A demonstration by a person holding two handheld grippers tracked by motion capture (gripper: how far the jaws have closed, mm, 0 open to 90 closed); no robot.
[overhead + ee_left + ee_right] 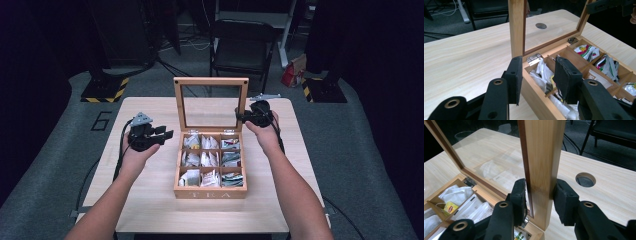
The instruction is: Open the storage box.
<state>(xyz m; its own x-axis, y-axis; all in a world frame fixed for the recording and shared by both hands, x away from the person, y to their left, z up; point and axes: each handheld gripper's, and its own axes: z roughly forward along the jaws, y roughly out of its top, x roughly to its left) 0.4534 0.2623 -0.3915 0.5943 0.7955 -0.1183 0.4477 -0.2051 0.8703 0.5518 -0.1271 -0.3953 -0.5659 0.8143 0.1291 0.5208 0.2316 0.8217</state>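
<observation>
A wooden tea box (pixel 210 192) marked TEA stands in the middle of the table, its glass-paned lid (pixel 211 81) upright. Its compartments hold several tea bags (pixel 210 159). My right gripper (pixel 241 116) is shut on the lid's right side rail (pixel 544 157), one pad on each face of the wood (pixel 540 192). My left gripper (pixel 167 135) hovers left of the box, open, pointing at its back left corner. In the left gripper view its jaws (pixel 537 75) frame that corner wall (pixel 536 97) with nothing pressed between them.
The light wooden table (pixel 150 200) has a round cable hole (pixel 585 179) behind the box. A black folding chair (pixel 242 45) and a red bag (pixel 292 75) stand on the floor beyond the far edge. Striped stand bases (pixel 105 90) flank the table.
</observation>
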